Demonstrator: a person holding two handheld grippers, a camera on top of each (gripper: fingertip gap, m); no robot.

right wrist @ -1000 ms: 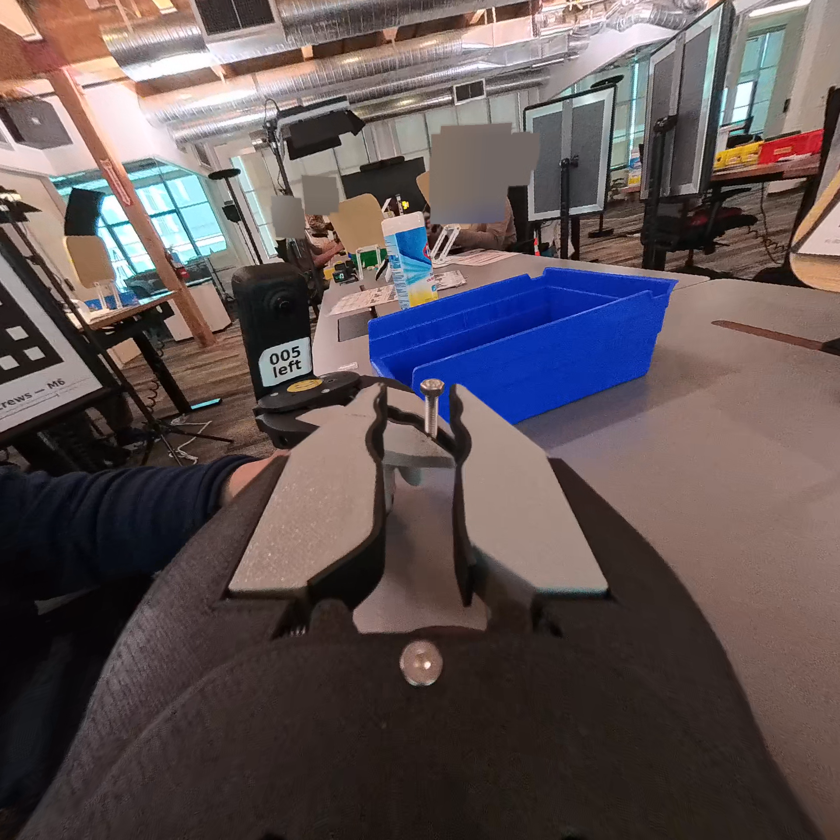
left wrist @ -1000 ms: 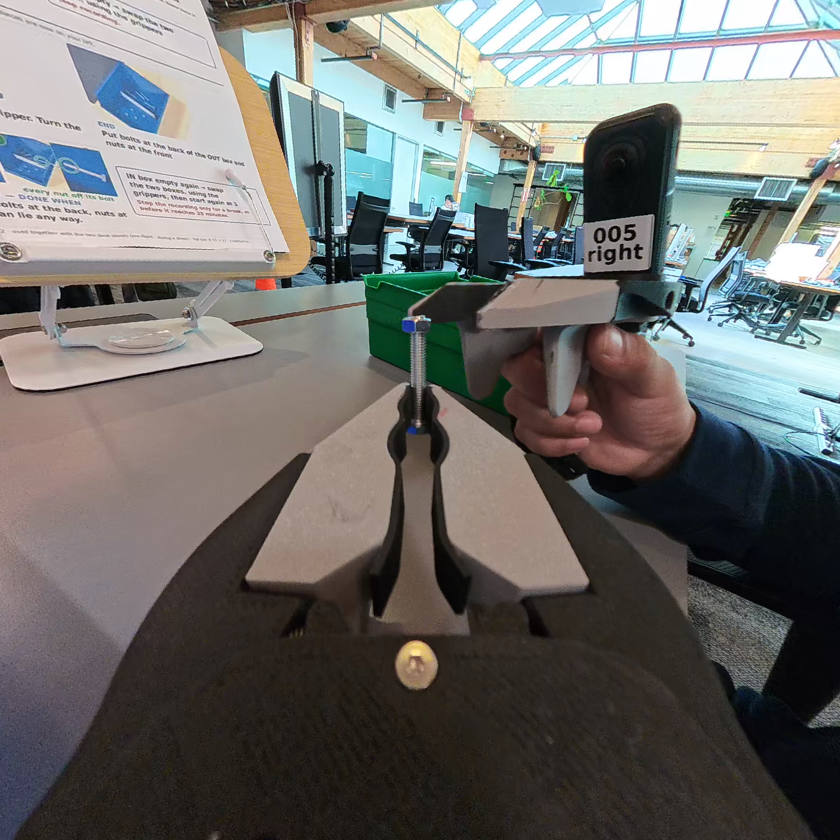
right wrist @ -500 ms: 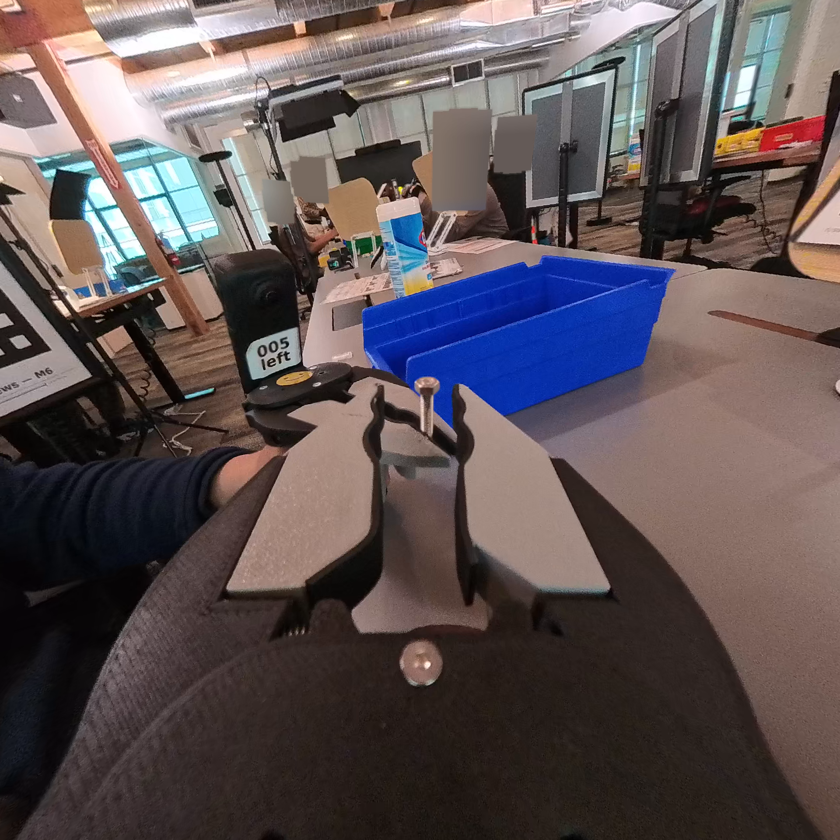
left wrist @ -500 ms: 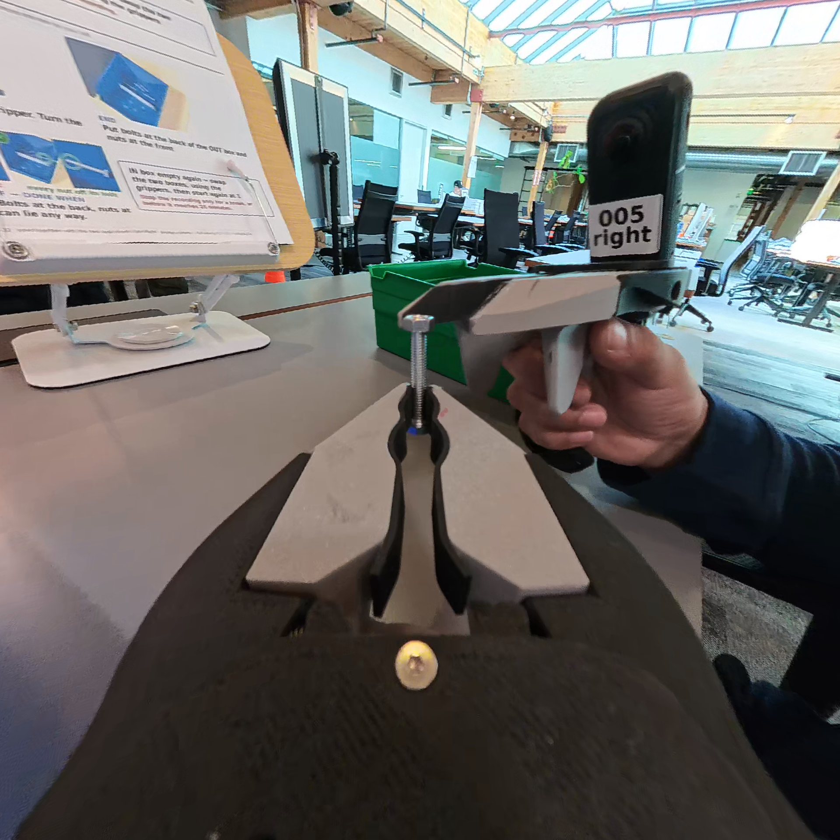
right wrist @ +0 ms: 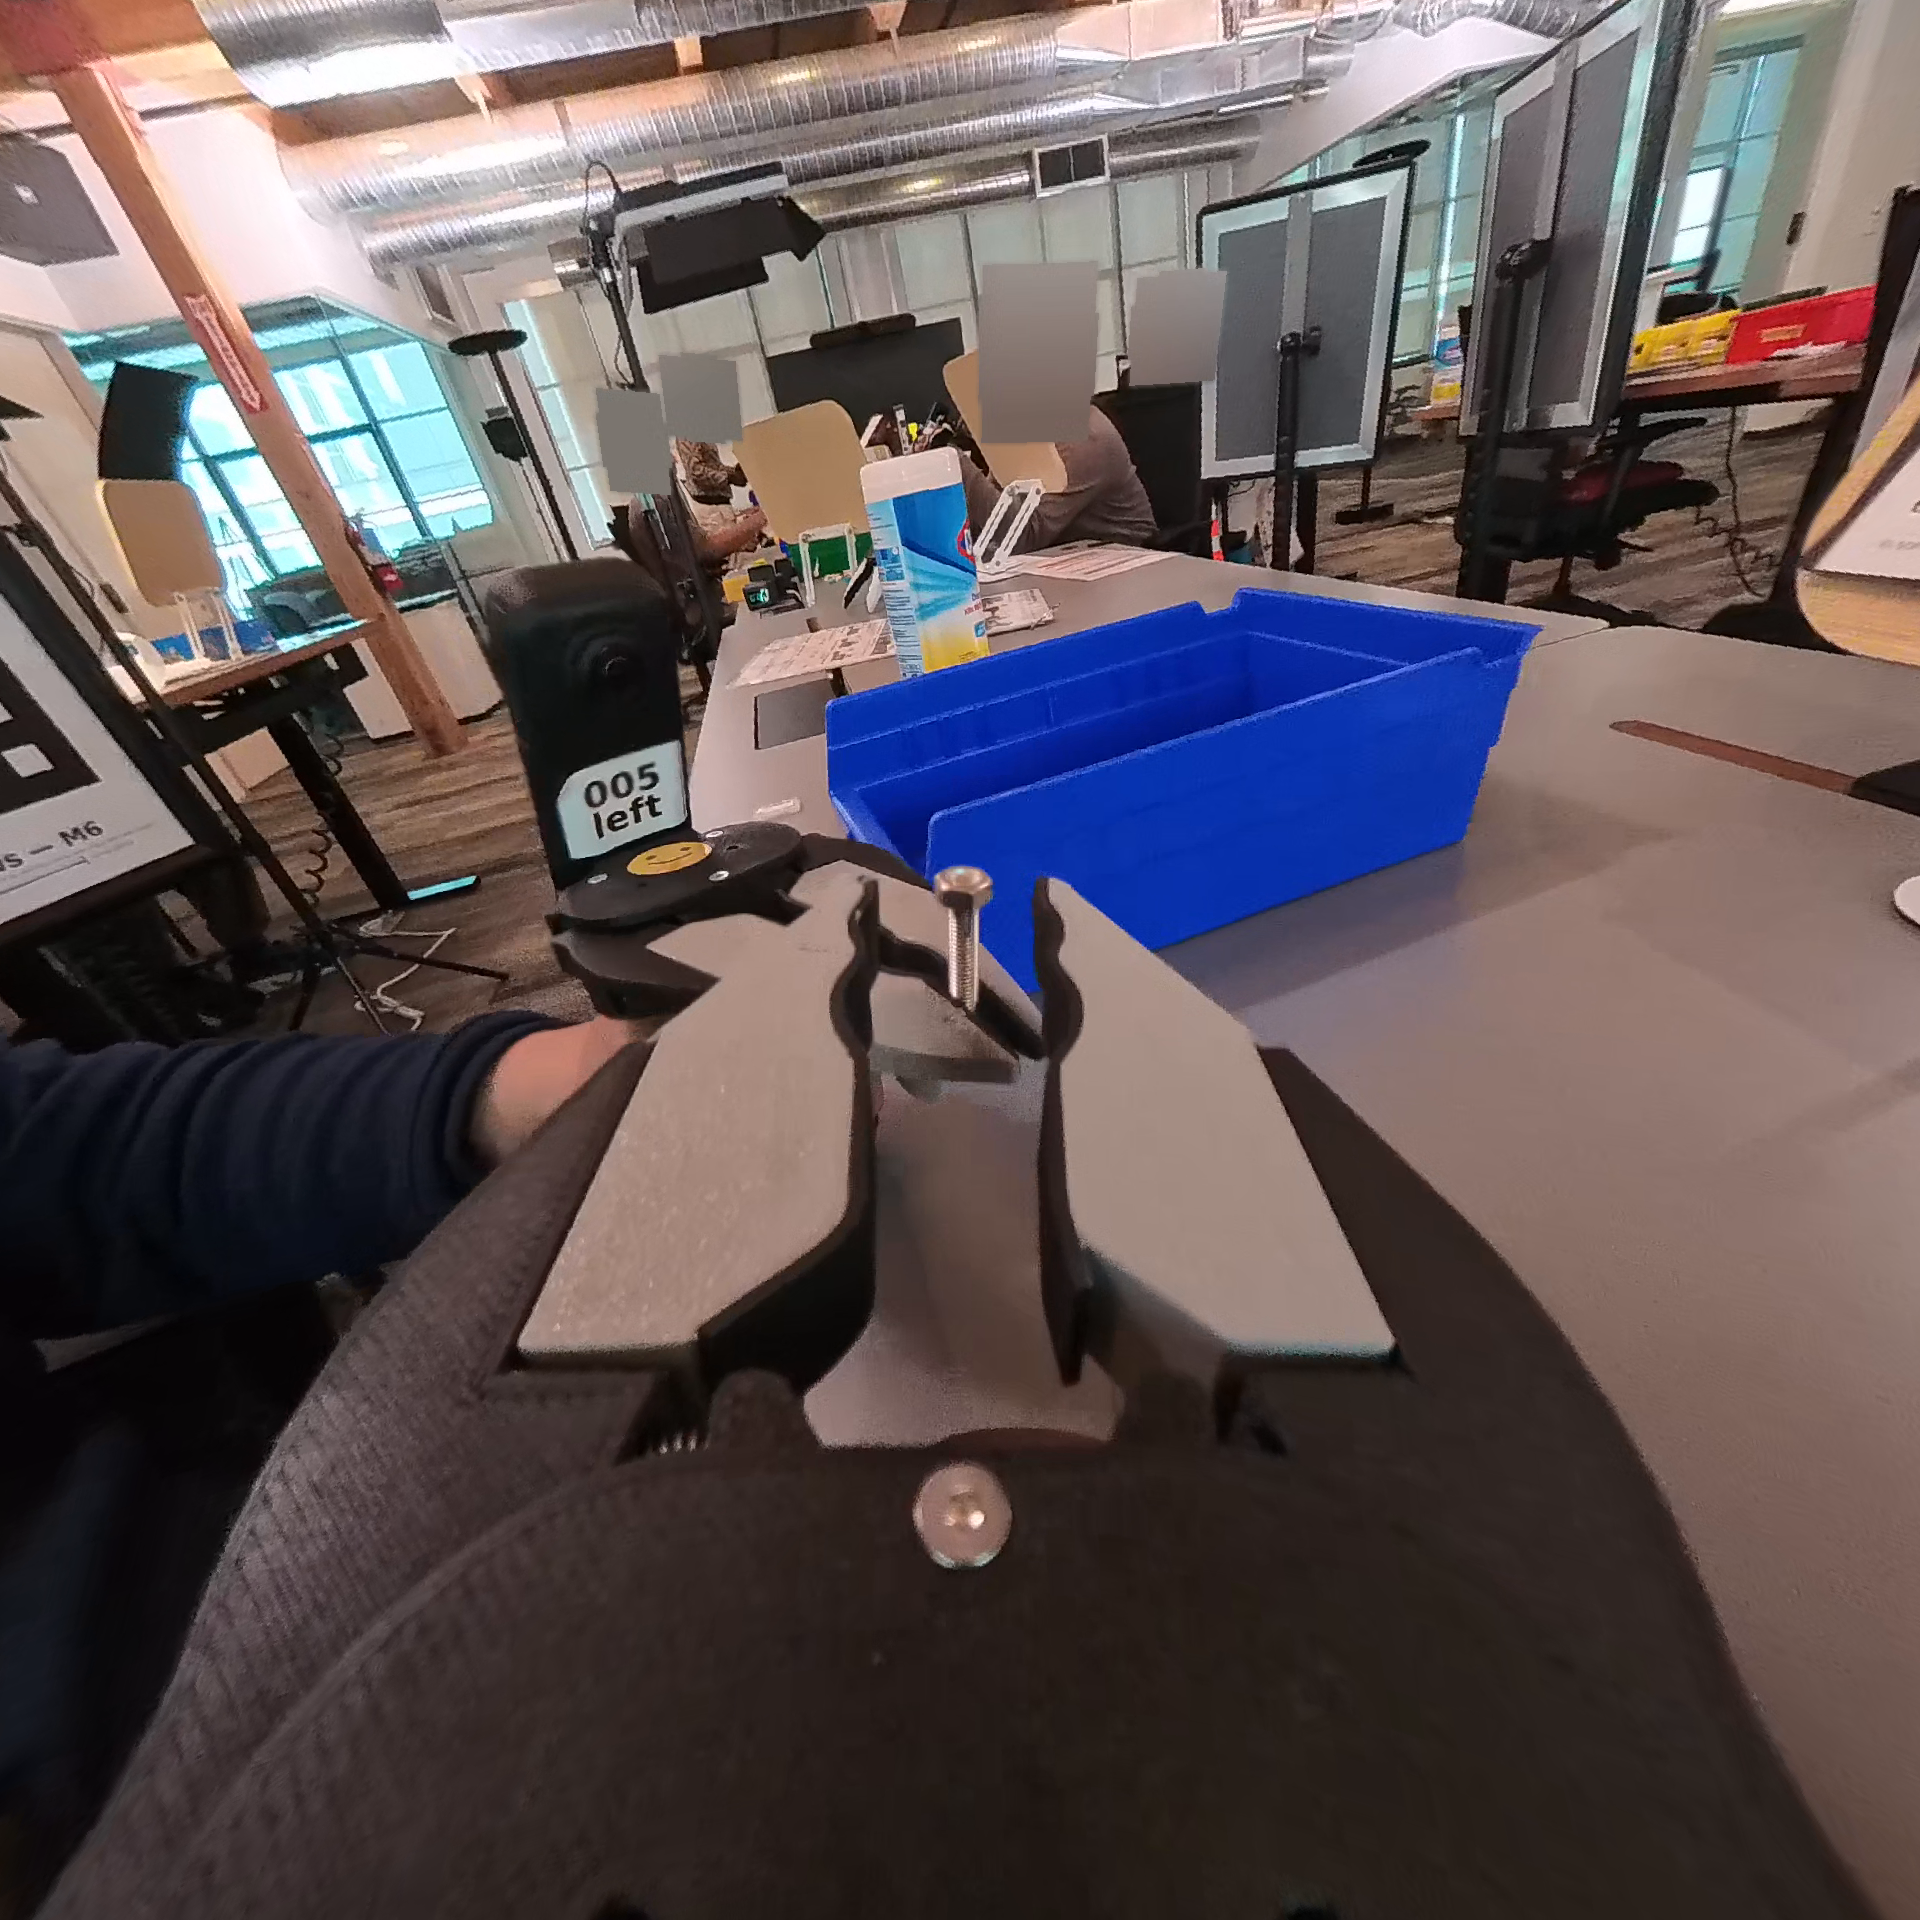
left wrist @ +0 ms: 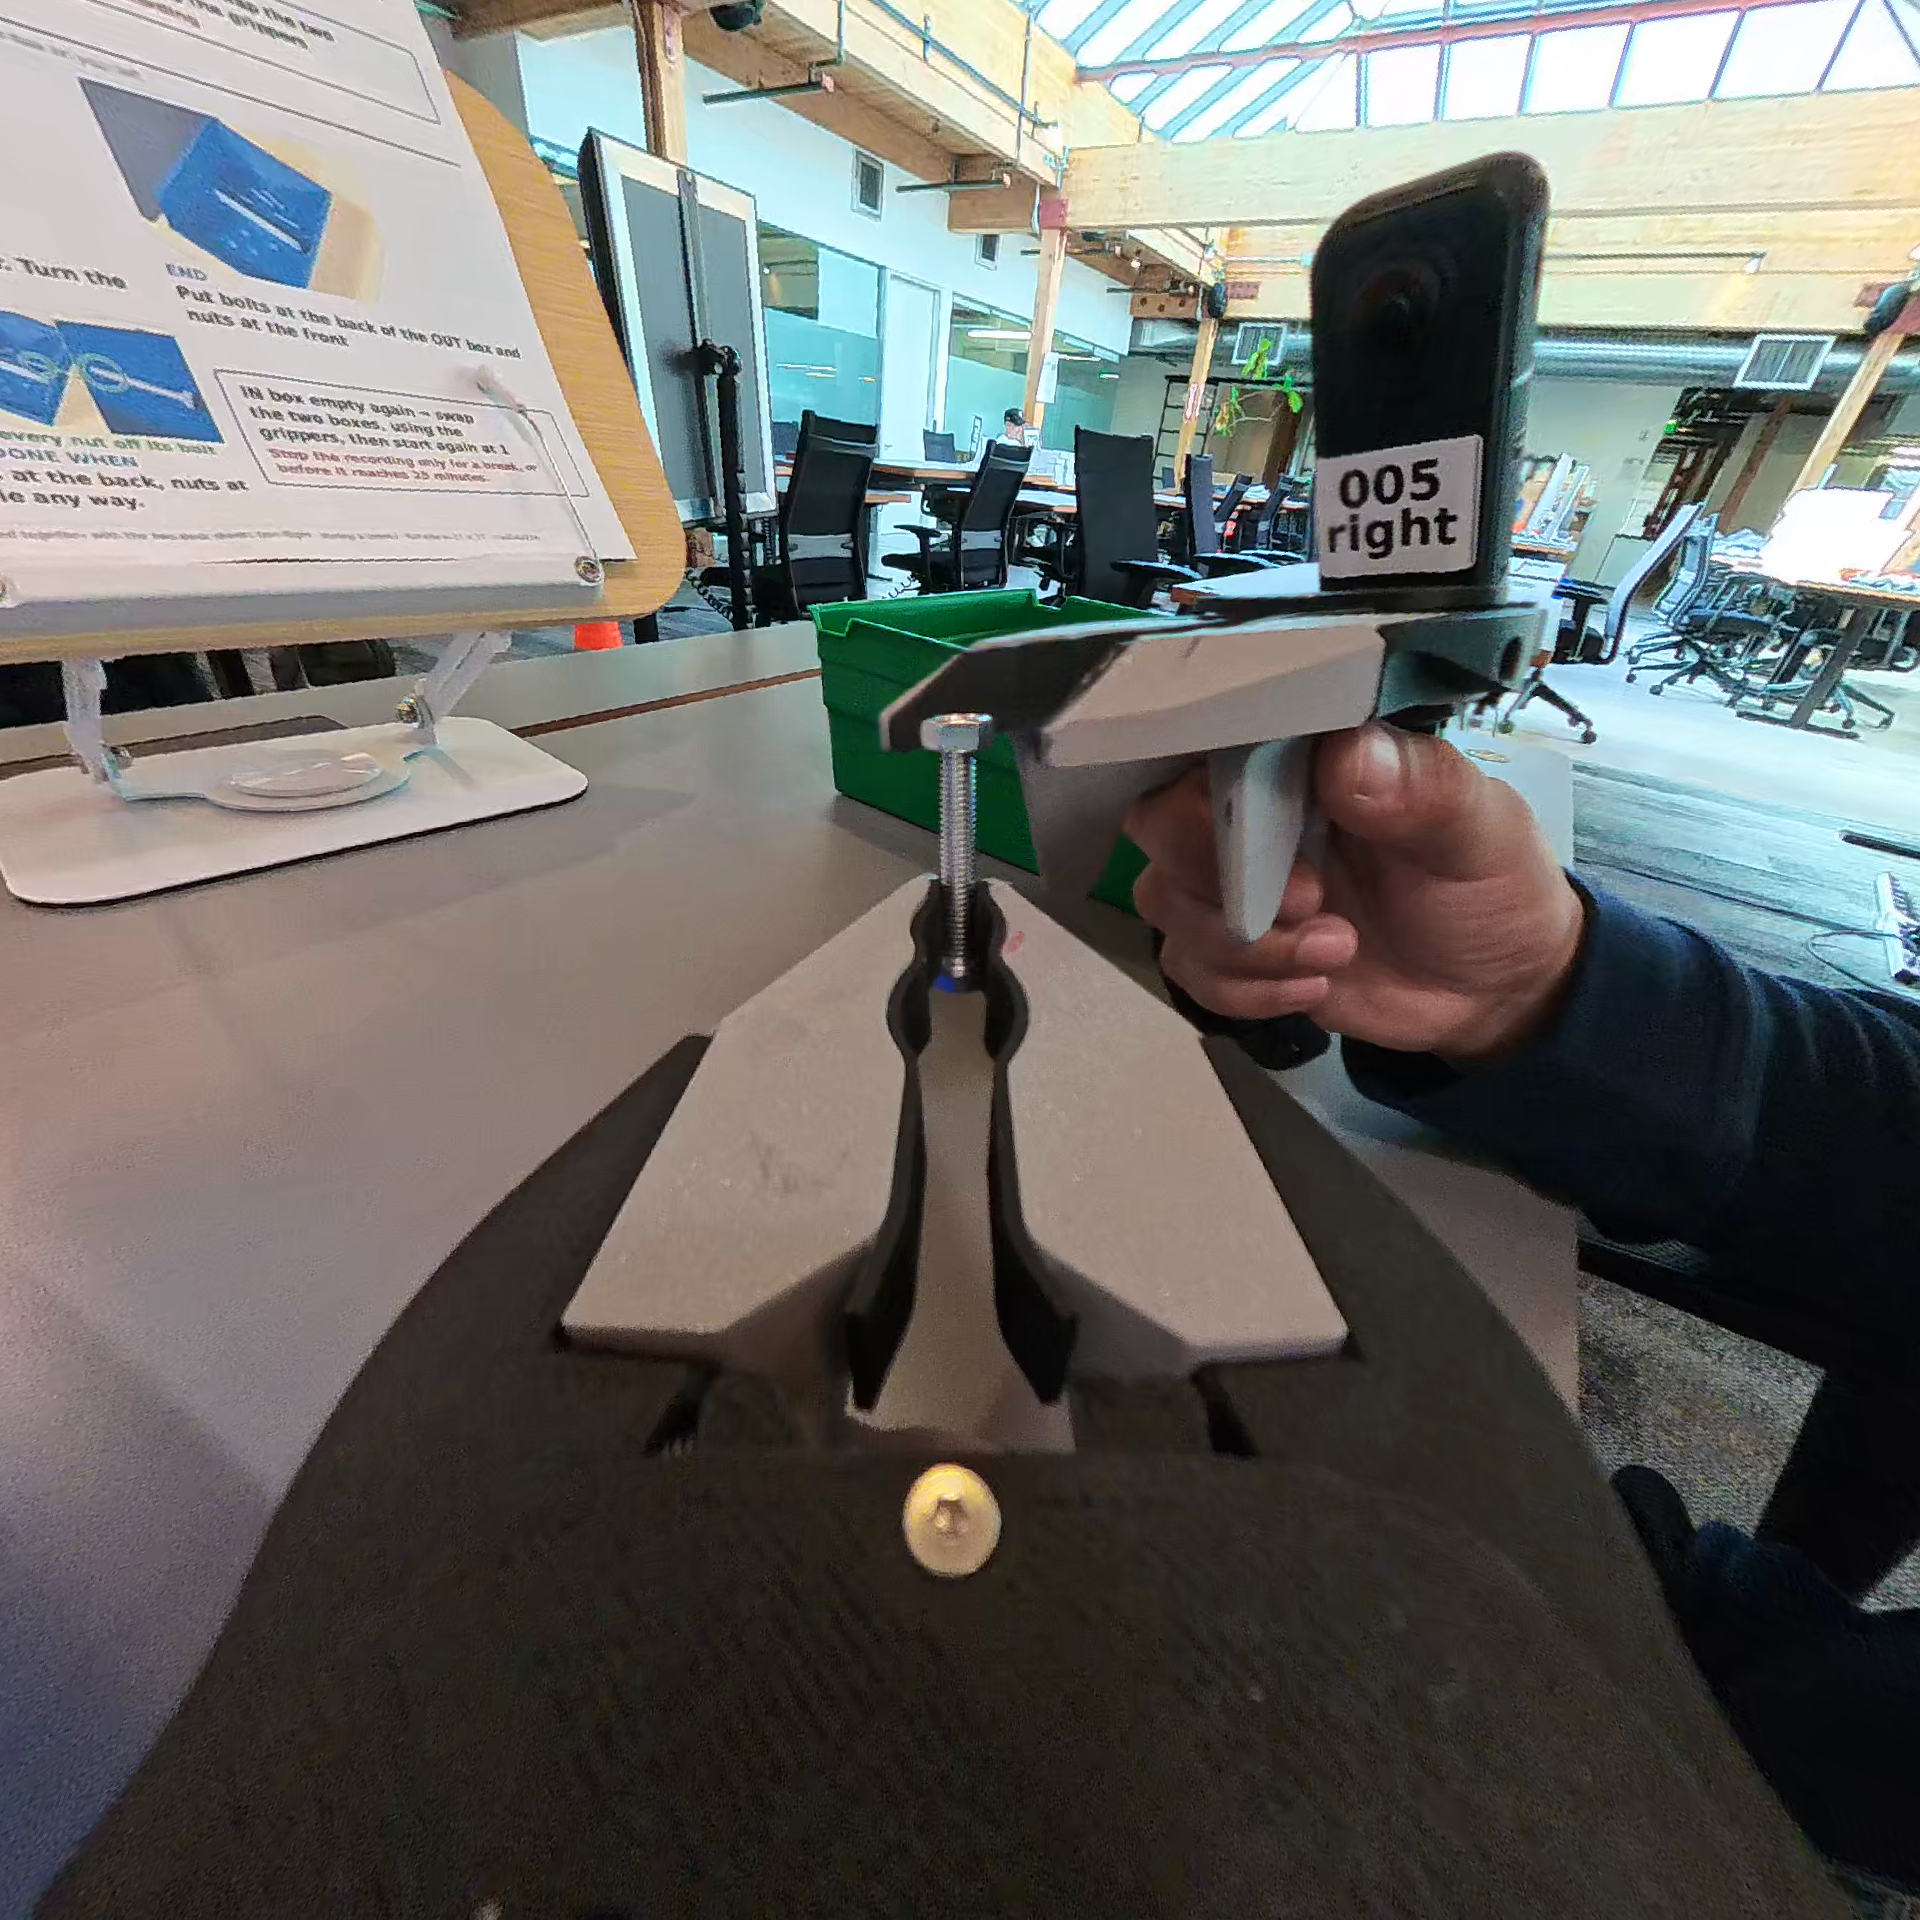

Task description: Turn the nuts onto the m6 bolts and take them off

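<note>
Bolt upright, head up, threaded end clamped in left gripper tips, above the table. Right gripper jaws spread apart, empty, level with bolt head, fingers either side of it, not touching. Blue bin and green bin sit farther back on table.

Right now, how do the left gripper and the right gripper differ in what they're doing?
The left gripper is shut on the bolt, holding it upright; the right gripper is open, with nothing clamped. The left gripper holds the bolt's lower end, while the right gripper's tips sit up by its head. Both are hand-held, with grey fingers.
</note>
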